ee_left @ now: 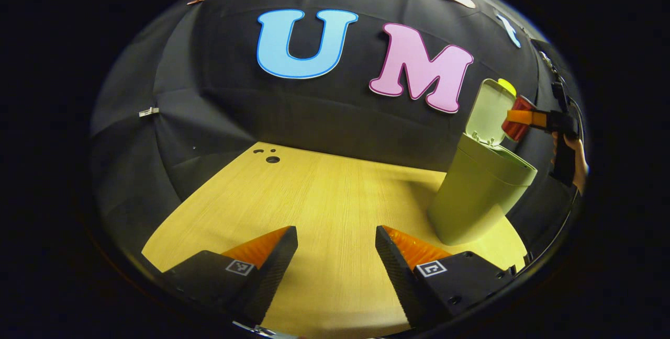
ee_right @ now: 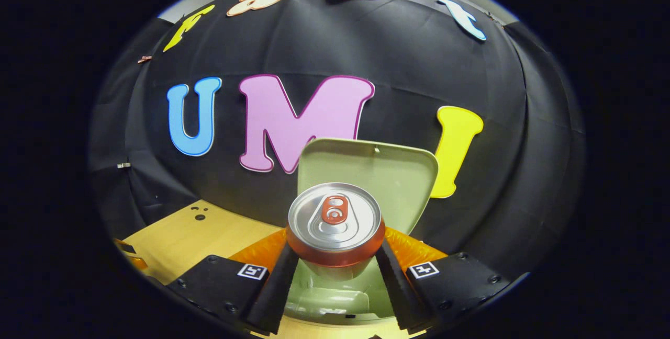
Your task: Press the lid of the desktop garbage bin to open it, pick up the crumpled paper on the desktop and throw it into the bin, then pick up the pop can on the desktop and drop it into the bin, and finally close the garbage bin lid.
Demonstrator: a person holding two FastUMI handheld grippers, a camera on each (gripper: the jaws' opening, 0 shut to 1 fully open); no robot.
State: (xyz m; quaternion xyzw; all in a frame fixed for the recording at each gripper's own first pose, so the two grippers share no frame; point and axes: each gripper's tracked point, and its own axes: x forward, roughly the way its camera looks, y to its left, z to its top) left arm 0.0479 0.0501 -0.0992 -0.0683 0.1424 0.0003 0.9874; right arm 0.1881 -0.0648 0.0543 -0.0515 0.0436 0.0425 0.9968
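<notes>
Dropping pop can into bin: step in hand, judged. Wooden desktop point(ee_left: 324, 198) spreads ahead of left gripper point(ee_left: 336, 255), jaws spread, nothing between. Garbage bin point(ee_left: 479, 192) ahead-right of it, lid point(ee_right: 366, 171) upright, open. Right gripper point(ee_right: 335, 271) pinches pop can point(ee_right: 335, 221) by sides, directly over bin mouth, lid just behind. Next: release can, then close lid.

A: What is the left gripper point(ee_left: 336, 266) doing?
B: Its two fingers are wide apart at the bottom of the left gripper view.
A: And the right gripper point(ee_right: 335, 271)?
B: Its fingers squeeze something, bottom middle. A hand point(ee_left: 576, 164) holds it, far right.
</notes>
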